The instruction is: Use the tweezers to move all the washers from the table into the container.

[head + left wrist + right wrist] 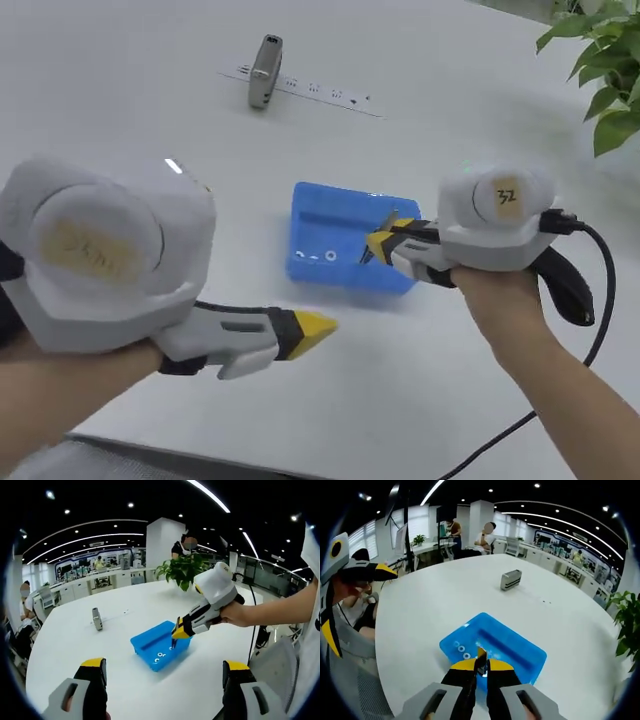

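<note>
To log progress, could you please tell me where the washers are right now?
In the head view, the washers lie inside the container, at its near-left corner, just left of the right claw.

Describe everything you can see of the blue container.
The blue container is a shallow rectangular tray with low walls. It looks like slightly translucent plastic. It sits flat on the white table. A few small washers lie inside near one corner. The right gripper, jaws shut on tweezers, is poised over its interior. Whether anything touches it is unclear.
</note>
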